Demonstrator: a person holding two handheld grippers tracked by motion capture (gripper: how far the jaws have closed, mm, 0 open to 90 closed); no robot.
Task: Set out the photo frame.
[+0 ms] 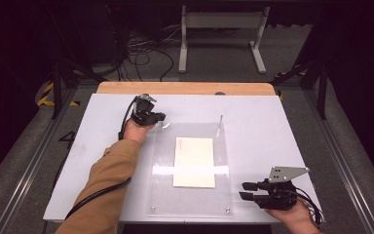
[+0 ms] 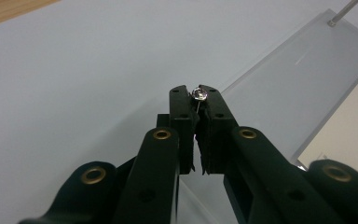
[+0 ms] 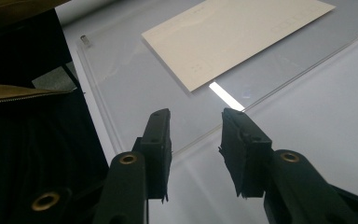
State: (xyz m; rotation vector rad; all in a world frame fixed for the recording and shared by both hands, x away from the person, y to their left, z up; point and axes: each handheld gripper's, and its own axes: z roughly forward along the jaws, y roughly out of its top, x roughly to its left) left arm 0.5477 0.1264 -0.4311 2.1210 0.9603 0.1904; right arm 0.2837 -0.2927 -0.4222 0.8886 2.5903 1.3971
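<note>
A clear acrylic plate (image 1: 190,168) lies mid-table with a cream card (image 1: 194,162) in its middle. My left gripper (image 1: 160,117) is at the plate's far left corner, shut on a small shiny screw (image 2: 199,94) whose head sits between the jaw tips (image 2: 198,95). A thin metal pin (image 1: 220,120) stands upright at the far right corner, also seen as the pin (image 2: 341,15). Small metal fittings sit at the near corners (image 1: 153,209). My right gripper (image 1: 245,191) hovers open beside the plate's near right corner; its jaws (image 3: 196,120) straddle the plate edge (image 3: 270,88), holding nothing.
The white tabletop (image 1: 272,131) has a wooden strip (image 1: 185,88) along its far edge. On the floor beyond it stand a white frame (image 1: 221,29) and loose cables (image 1: 141,53). A tan sleeve (image 1: 107,185) lies over the near left of the table.
</note>
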